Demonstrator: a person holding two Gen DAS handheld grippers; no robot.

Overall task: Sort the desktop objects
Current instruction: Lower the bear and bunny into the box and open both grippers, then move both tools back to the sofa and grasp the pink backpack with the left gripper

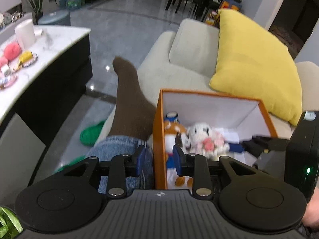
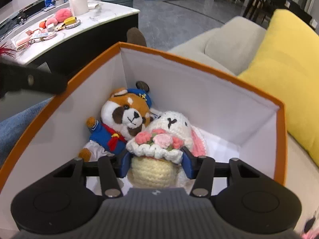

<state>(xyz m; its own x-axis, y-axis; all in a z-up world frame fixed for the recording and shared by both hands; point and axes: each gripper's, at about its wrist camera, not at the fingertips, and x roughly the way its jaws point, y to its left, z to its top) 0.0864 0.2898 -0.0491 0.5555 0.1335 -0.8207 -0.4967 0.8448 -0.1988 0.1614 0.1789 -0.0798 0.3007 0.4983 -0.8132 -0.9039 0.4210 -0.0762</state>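
1. Crocheted rabbit [image 2: 175,125], white with pink ear linings and a bouquet of pink flowers, lies inside the orange box [image 2: 199,61], just right of the plush red panda [image 2: 127,115] in its blue sailor suit; the two touch.
2. Right gripper [image 2: 155,164] reaches into the box, its blue pads on either side of the rabbit's cream crocheted base, clamped on it.
3. Left gripper [image 1: 159,162] hangs over the near left wall of the box [image 1: 157,131], fingers apart with nothing between them: one pad is outside above a person's denim-clad leg [image 1: 119,145], the other inside the box.
4. Box sits on a beige sofa [image 1: 179,59], with a yellow cushion [image 1: 255,63] to the far right.
5. Marble-topped table [image 2: 111,14] stands to the far left, carrying pink plush items, trinkets and a white paper roll [image 2: 78,3].
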